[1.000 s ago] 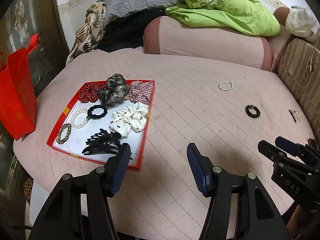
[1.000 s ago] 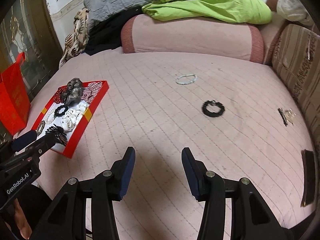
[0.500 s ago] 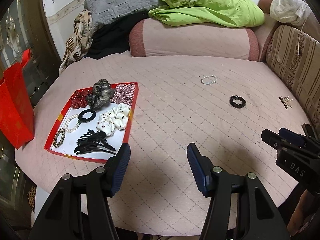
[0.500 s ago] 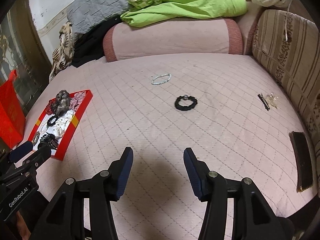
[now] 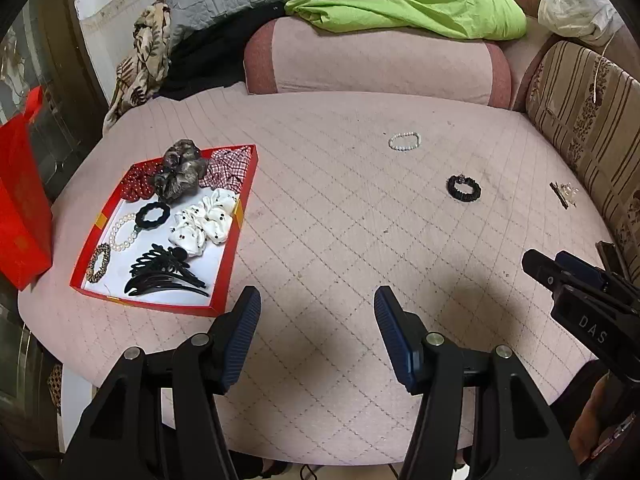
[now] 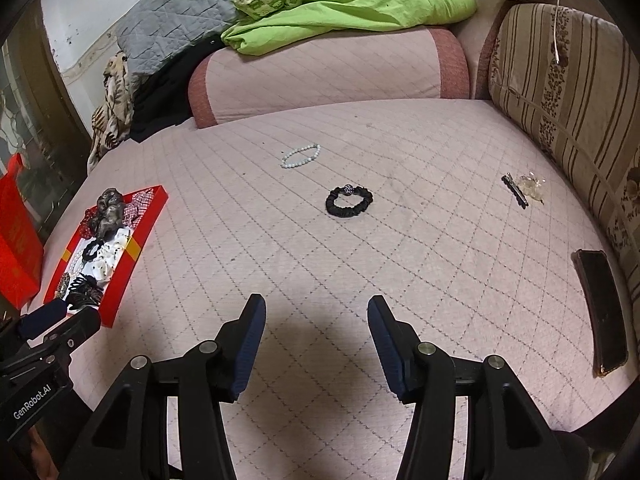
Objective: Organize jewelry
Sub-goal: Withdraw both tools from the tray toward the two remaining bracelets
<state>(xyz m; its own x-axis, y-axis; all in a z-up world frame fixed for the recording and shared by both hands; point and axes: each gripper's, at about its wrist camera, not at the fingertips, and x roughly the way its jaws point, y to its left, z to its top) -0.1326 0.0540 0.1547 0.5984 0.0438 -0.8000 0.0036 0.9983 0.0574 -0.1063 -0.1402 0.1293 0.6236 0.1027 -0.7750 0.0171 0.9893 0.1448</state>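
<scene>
The left gripper (image 5: 316, 304) hangs above the pink quilted bed cover (image 5: 340, 216), its jaws standing well apart with nothing between them, tilted down toward the cloth. The right gripper (image 6: 316, 312) is posed the same way, jaws parted and empty, pointing down at bare cover. From the right gripper, a black scrunchie (image 6: 349, 200) with a small sparkly bead lies flat at about twelve o'clock, and a ring of white pearl beads (image 6: 301, 156) lies beyond it, slightly toward eleven, apart from it. At about two o'clock, near the striped cushion (image 6: 560, 92), a thin dark hair clip (image 6: 515, 189) lies just beside a clear, glassy piece (image 6: 532, 186). From the left gripper, at ten o'clock, a red tray (image 5: 236, 248) with a white floor holds scrunchies, a pearl string and a black claw clip (image 5: 164, 274). A dark phone (image 6: 602, 312) lies at the right gripper's three o'clock.
</scene>
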